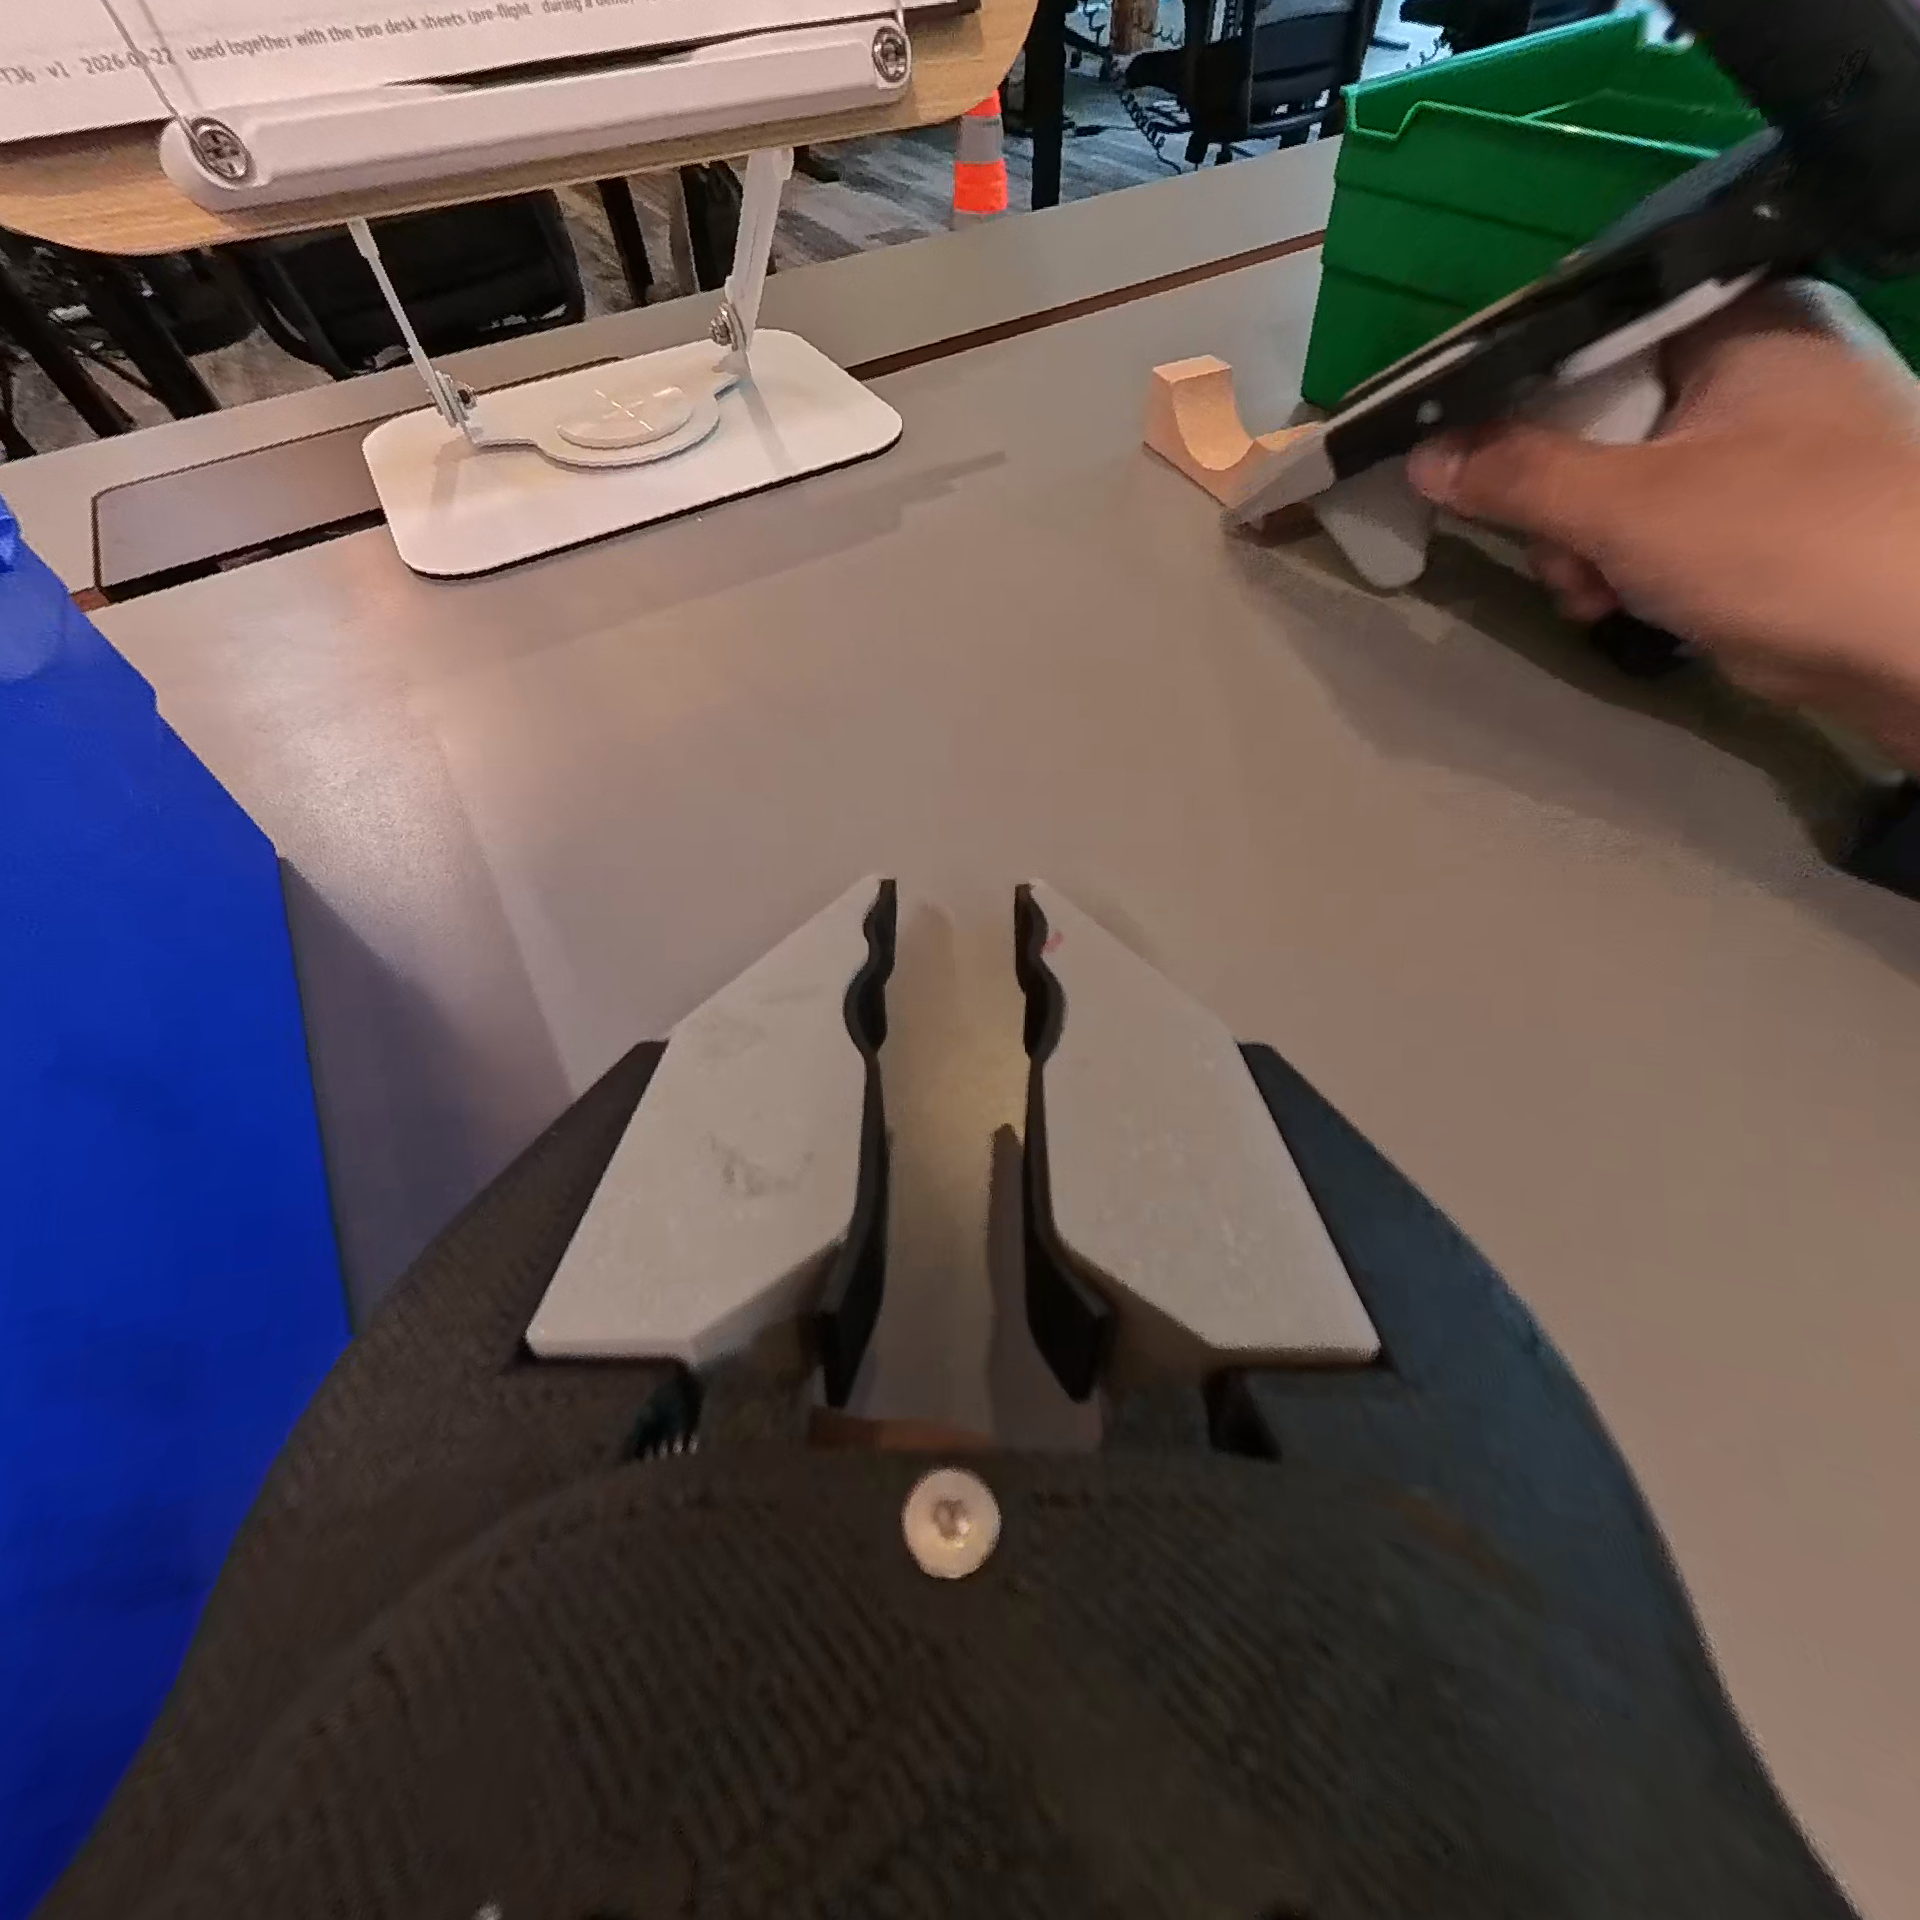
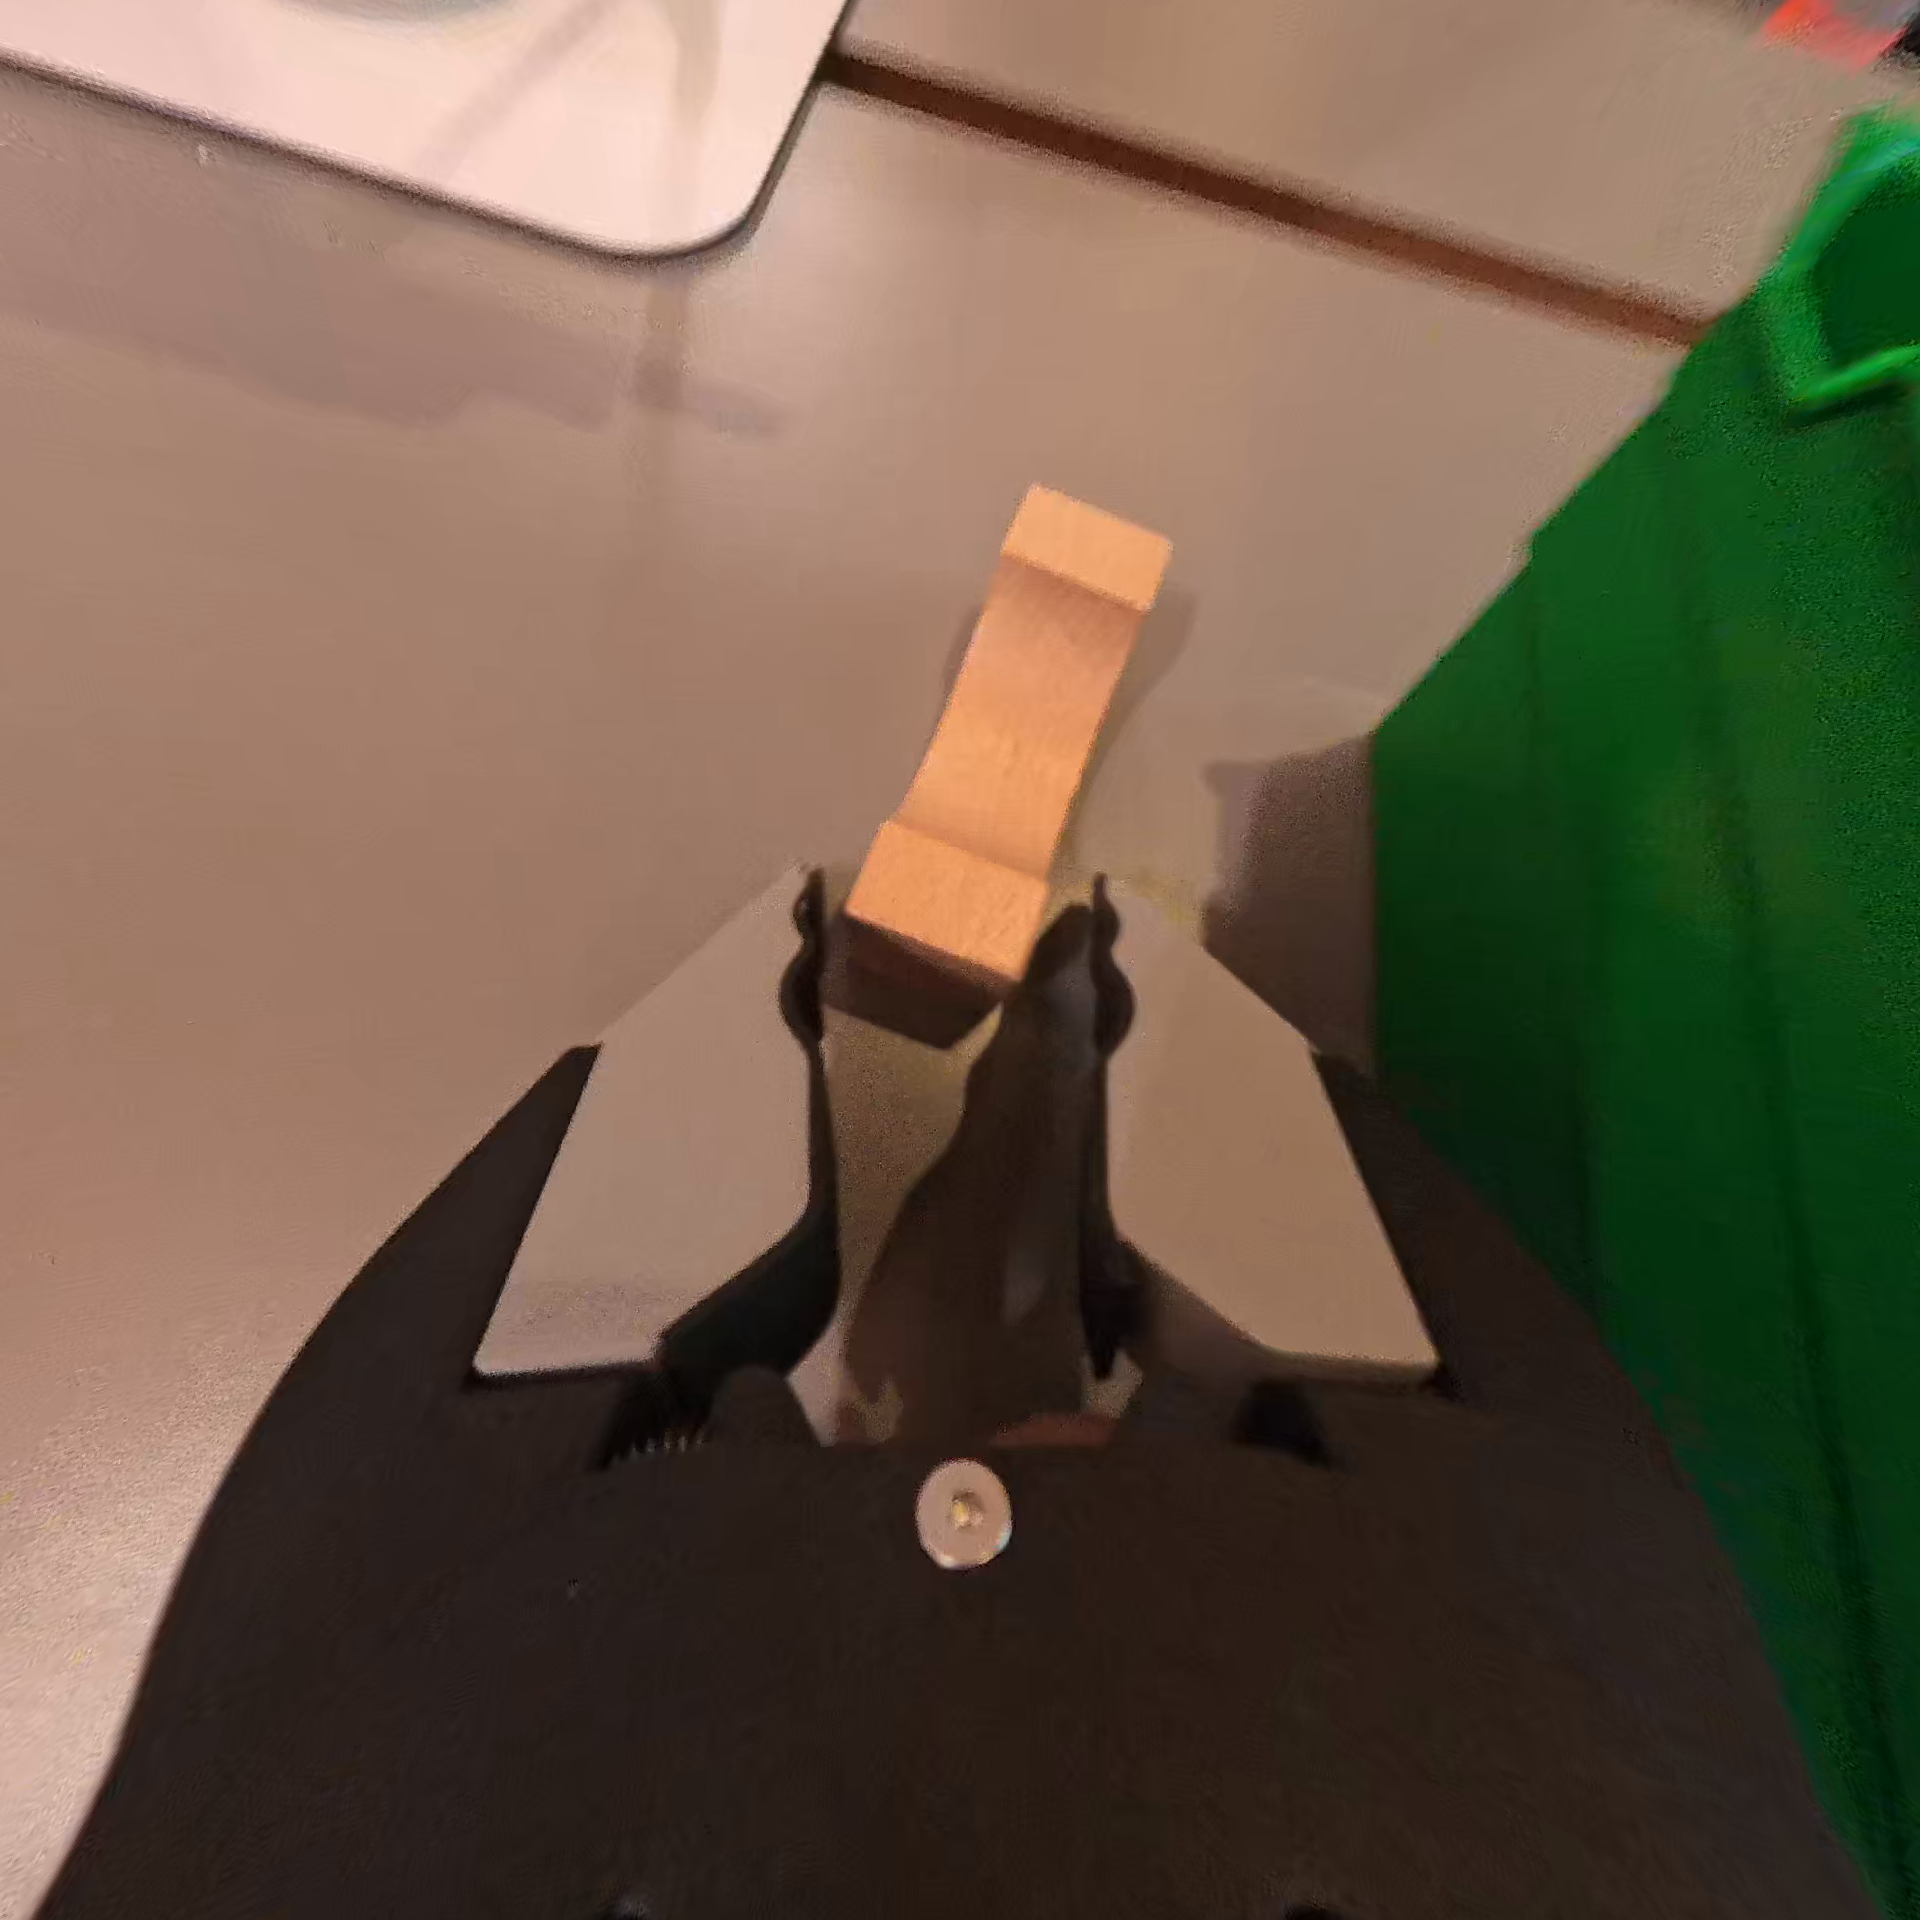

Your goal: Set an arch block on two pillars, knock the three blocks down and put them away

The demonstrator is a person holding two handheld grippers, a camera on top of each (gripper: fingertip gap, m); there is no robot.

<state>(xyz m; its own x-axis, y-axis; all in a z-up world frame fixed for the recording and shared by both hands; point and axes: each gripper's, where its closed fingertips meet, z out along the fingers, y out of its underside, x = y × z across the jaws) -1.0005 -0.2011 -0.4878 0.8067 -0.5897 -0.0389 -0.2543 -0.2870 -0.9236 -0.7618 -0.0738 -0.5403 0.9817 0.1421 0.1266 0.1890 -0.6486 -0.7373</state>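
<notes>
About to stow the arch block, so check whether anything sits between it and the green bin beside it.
Nothing visible does. The arch block lies curve-up on the grey table, its near end between the right gripper fingers, and only bare tabletop separates it from the green bin to its right. The bin's wall must still be cleared.

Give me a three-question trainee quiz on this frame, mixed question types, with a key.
1. True or false: the arch block stands on two pillars.
2. What lies right of the arch block in the right wrist view? A) green bin B) a red bucket C) a glass jar
3. Fill in: the left gripper has ____ between its fingers.

Key: 1 false, it lies on the table with its near end between the right gripper fingers. 2 A. 3 nothing.
</notes>
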